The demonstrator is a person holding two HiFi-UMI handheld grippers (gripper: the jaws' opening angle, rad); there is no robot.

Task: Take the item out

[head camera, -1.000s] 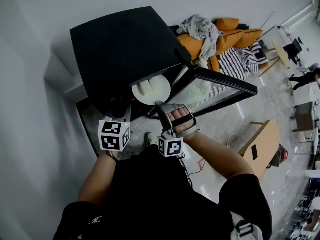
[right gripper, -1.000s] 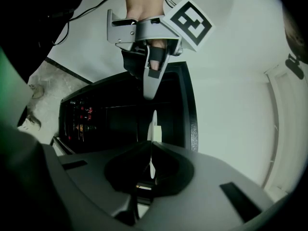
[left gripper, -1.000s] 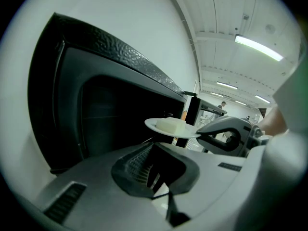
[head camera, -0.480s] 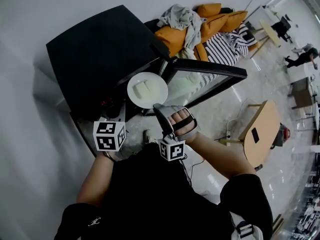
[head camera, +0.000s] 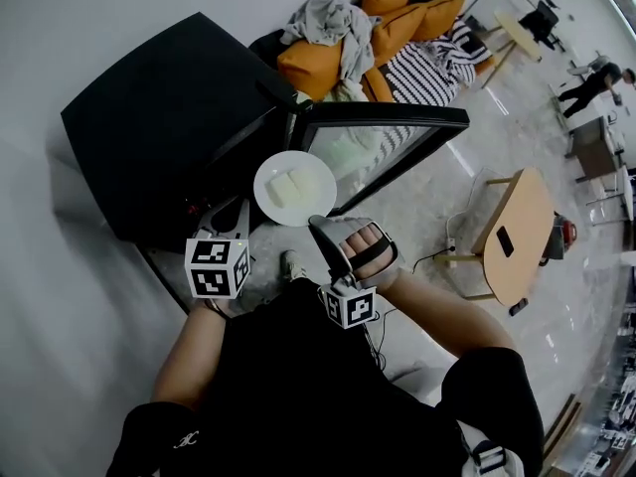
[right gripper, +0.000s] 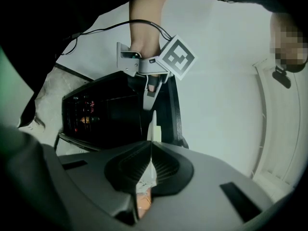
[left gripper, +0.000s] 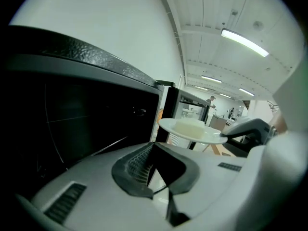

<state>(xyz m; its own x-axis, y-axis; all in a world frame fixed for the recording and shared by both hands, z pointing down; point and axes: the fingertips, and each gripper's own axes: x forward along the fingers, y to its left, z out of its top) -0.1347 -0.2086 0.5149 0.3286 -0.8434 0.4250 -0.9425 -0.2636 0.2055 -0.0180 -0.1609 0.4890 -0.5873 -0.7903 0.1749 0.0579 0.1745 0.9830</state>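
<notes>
From above: the round white plate [head camera: 295, 188] with two pale blocks [head camera: 287, 188] on it hangs just in front of the black box-shaped oven [head camera: 159, 117], right by the inner edge of its glass door [head camera: 383, 137], which is swung wide open. The right hand-held gripper [head camera: 318, 225] has the near rim. The left hand-held gripper [head camera: 238, 212] points at the oven's front, just beside the plate and clear of it. Orange cushions under a grey cloth [head camera: 343, 33] are piled on the floor behind the oven.

Over to the left gripper view: the left hand-held gripper [left gripper: 153, 146] has its jaws closed with nothing between them. Beyond them, the oven [left gripper: 82, 114] fills the left side, and the plate [left gripper: 191, 129] floats level to the right with a pale block [left gripper: 190, 125] on top, the right hand-held gripper [left gripper: 243, 129] at its edge.

Now the right gripper view: the right hand-held gripper [right gripper: 150, 146] is clamped on the plate [right gripper: 150, 121], seen edge-on as a thin white strip running up from between the pads. Past it sit the dark oven [right gripper: 103, 114] and the left hand-held gripper [right gripper: 149, 88].
</notes>
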